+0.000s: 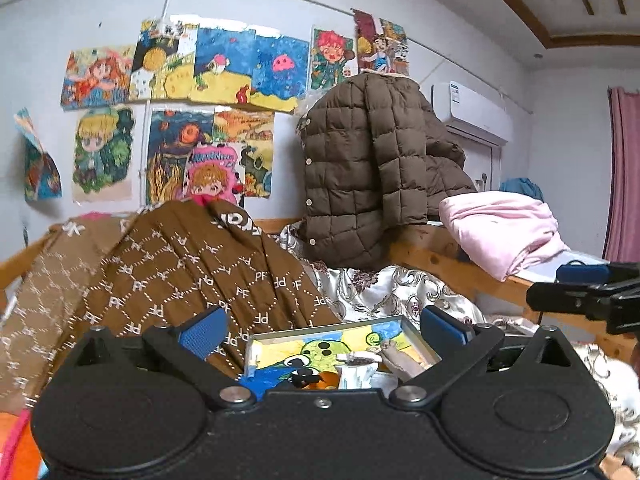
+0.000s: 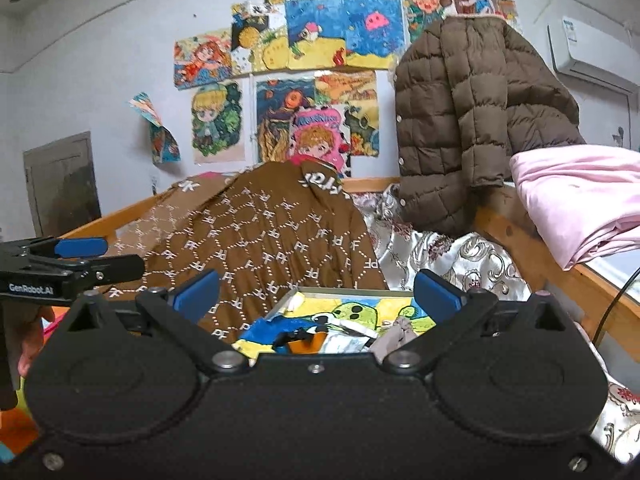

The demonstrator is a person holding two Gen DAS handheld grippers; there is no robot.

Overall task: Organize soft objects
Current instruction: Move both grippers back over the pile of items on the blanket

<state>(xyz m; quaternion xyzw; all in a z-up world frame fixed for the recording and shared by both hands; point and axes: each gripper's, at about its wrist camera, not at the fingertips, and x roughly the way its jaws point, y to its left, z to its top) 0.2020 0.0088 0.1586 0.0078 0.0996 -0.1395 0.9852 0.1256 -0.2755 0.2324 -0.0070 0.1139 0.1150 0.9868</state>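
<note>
Both cameras sat low over the bed and looked toward the wall of drawings. Each saw its own gripper at the bottom of the frame. The left view had the brown puffy coat in the middle; the right view had it at upper right. Both shared the brown quilt and the painted tray close up.
</note>
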